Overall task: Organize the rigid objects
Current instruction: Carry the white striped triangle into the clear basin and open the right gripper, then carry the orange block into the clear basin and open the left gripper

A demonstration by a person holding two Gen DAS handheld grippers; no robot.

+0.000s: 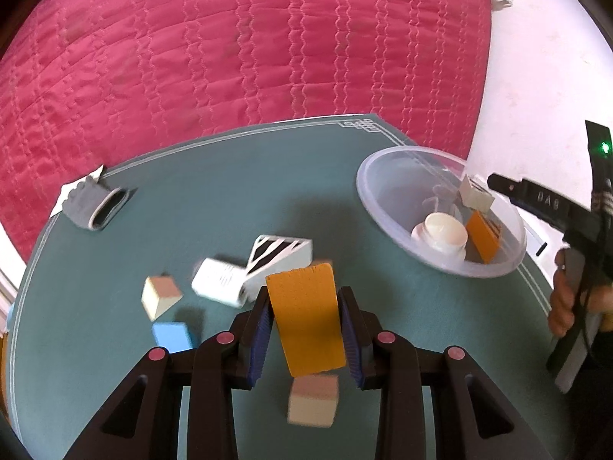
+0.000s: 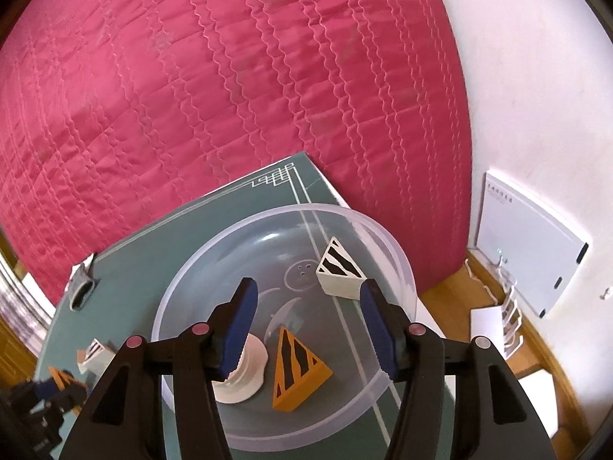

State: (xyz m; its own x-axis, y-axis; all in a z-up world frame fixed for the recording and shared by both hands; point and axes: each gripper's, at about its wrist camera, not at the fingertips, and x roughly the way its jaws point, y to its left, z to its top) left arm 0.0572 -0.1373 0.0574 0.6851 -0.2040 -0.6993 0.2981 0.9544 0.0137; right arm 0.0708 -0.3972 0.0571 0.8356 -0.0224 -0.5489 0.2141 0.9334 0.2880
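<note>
On the green table [image 2: 184, 230], the bowl [image 2: 383, 237] holds wedges beneath the open right tool [image 2: 306, 322]; left tool [image 1: 306, 329] grips an orange block [image 1: 306, 322].

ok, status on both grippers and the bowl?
Left gripper shut on orange wedge, lifted off table. Right gripper open, empty, over clear bowl. Bowl holds three pieces. Nothing blocking.

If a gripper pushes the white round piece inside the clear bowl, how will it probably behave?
The white round piece looks rigid, so it should keep its shape. It rests on a broad round base, so it will probably slide, not roll. The clear bowl looks smooth and curves upward, so the piece may drift back toward the middle.
</note>
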